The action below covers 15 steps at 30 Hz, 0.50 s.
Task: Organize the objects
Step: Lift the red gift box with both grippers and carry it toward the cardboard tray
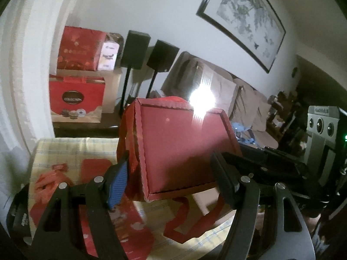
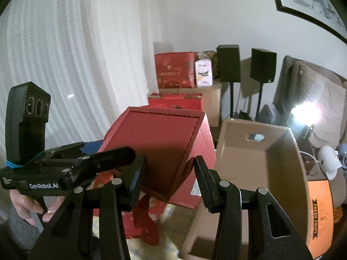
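Lifting red box [image 1: 182,149] | left gripper [image 1: 171,186] and right gripper [image 2: 168,183] each clamping an edge | keep level, clear the cardboard box [image 2: 279,164] rim

Matt red corrugated-cardboard box [image 1: 184,143]; checked cloth [image 1: 65,149] beneath it.

Red corrugated-cardboard gift box [image 1: 184,145], square, raised lip round its face, red ribbon handle hanging below; tilted, lifted clear above checked tablecloth; one corner lowest in right wrist view [image 2: 156,149]; gripped on two opposite sides; open brown carton just beside it.
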Available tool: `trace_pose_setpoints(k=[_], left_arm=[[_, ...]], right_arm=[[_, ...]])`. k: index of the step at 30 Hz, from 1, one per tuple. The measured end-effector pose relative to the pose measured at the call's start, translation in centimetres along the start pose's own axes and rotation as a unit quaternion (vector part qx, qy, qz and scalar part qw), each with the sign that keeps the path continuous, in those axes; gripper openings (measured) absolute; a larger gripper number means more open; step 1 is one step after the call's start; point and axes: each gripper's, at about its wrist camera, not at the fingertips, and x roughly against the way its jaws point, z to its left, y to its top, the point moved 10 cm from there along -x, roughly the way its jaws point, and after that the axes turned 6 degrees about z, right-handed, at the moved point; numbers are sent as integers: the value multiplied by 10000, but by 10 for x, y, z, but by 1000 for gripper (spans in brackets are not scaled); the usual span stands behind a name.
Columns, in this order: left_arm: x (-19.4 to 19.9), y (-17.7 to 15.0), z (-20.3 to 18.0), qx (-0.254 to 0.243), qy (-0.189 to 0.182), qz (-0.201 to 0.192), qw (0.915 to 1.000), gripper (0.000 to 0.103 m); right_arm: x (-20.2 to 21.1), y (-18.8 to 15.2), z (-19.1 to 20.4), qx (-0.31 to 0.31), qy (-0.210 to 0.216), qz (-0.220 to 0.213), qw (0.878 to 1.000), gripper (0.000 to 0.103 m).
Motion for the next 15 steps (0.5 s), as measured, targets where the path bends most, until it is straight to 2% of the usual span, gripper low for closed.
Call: trace_pose_setpoints(k=[15], left_arm=[[-73, 40, -76, -470, -120, 322, 9983, 68]], right_arm=[[16, 10, -104, -737, -236, 215, 9968, 47]])
